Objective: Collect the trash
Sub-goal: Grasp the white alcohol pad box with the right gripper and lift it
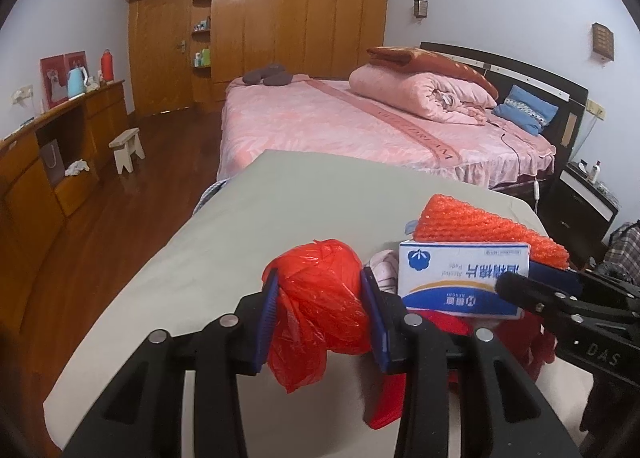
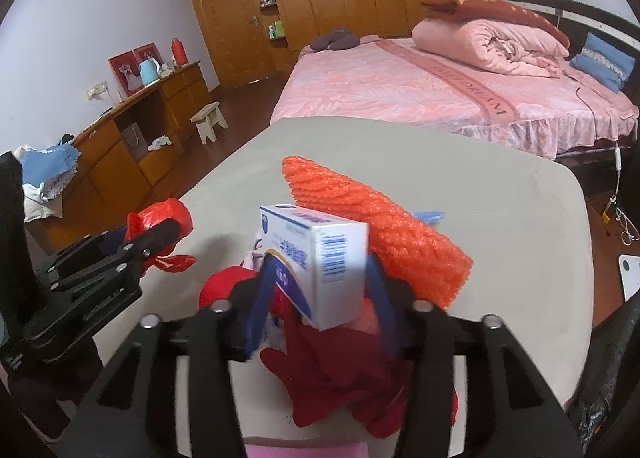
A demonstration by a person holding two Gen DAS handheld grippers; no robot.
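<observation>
My left gripper (image 1: 320, 282) is shut on a crumpled red plastic bag (image 1: 320, 310) and holds it over the beige table (image 1: 240, 226). It shows at the left of the right wrist view (image 2: 160, 226). My right gripper (image 2: 320, 270) is shut on a white and blue box of alcohol pads (image 2: 320, 262), which also shows in the left wrist view (image 1: 460, 278). An orange foam net sleeve (image 2: 376, 226) lies just behind the box. A red cloth (image 2: 340, 378) lies under the right gripper.
A pink bed (image 1: 340, 122) with a rolled quilt stands behind the table. A wooden dresser (image 1: 60, 146) runs along the left wall, with a small stool (image 1: 127, 148) on the floor. A black nightstand (image 1: 584, 198) is at the right.
</observation>
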